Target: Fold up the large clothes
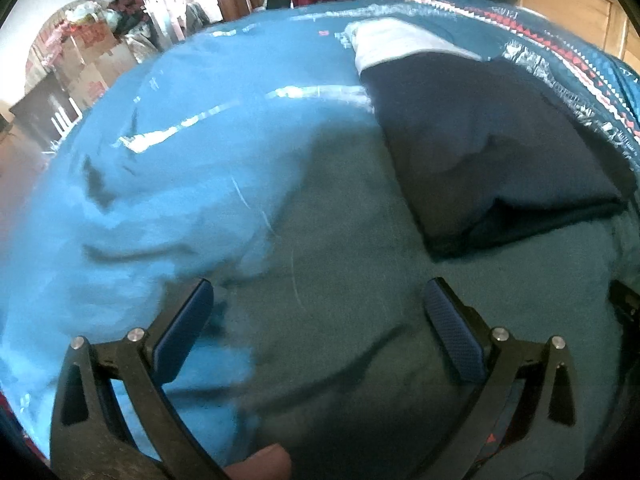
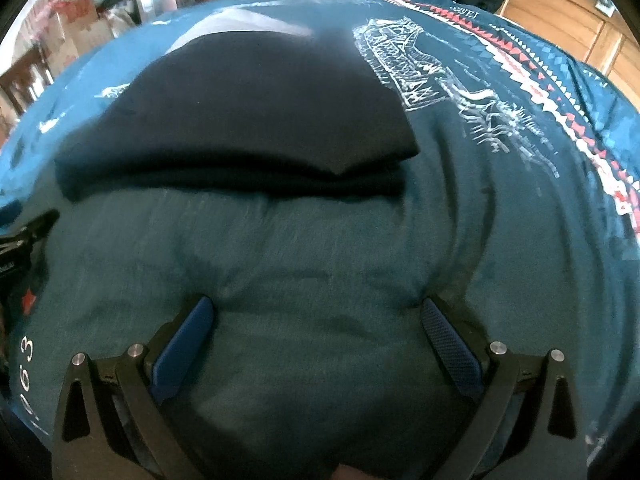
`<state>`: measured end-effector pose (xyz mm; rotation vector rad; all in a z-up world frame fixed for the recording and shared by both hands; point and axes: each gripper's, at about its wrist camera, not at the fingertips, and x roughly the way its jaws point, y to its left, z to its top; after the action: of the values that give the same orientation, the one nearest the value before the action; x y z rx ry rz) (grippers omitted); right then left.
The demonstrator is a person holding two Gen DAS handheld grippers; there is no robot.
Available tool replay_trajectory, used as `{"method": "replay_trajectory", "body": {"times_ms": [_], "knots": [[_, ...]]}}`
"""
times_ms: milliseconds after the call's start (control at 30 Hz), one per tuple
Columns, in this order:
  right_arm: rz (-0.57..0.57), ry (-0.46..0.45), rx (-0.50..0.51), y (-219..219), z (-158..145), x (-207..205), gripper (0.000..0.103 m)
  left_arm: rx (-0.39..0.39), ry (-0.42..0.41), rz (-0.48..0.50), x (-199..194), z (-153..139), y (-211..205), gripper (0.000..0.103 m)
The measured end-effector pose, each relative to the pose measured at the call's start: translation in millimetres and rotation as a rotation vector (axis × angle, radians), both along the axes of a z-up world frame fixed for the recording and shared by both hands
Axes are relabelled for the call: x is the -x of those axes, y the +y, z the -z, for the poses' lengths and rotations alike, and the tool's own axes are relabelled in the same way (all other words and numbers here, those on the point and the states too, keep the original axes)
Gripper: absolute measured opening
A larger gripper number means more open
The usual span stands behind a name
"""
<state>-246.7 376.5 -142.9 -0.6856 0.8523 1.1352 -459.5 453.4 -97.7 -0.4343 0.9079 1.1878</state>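
- The left gripper (image 1: 318,304) has its blue-padded fingers spread wide apart, with nothing between them; it sits low over a large teal cloth (image 1: 328,320).
- A fingertip (image 1: 260,465) of the person shows at the bottom edge of the left wrist view, between the gripper's arms.
- The right gripper (image 2: 318,320) is likewise spread wide, its pads (image 2: 186,344) pressing onto or just above the same teal cloth (image 2: 304,264), which puckers slightly at both pad tips; whether they actually touch it cannot be told.
- The teal cloth lies spread over a broad surface, wrinkled, with the left part in bright light and the part under the grippers in shadow.
- A folded dark navy garment (image 2: 248,120) rests on top of the teal cloth, ahead of both grippers; in the left view it lies ahead and to the right (image 1: 492,152).
- A pale grey folded piece (image 1: 400,44) sits at the far end of the navy garment, touching it.
- On the right, the cloth carries a white line-drawn print (image 2: 436,92) and a red, white and blue patterned border (image 2: 532,64).
- White numerals (image 2: 28,364) show on the cloth at the left edge of the right view.
- Cardboard boxes (image 1: 90,60) and wooden furniture (image 2: 560,20) stand in the background.
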Motion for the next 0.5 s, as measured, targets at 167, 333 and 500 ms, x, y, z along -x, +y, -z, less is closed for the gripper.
{"method": "replay_trajectory", "body": {"times_ms": [167,333,500], "knots": [[-0.001,-0.048,-0.074,-15,-39,15,0.103,-0.083,-0.069,0.019,-1,-47,-28,0.103],[-0.007,-0.072,-0.203,-37,-108,29,0.103,-0.187,-0.122,-0.015,-2,-116,-55,0.103],[-0.001,-0.111,-0.341,-51,-187,34,0.103,-0.225,-0.211,-0.03,2,-171,-72,0.103]]}}
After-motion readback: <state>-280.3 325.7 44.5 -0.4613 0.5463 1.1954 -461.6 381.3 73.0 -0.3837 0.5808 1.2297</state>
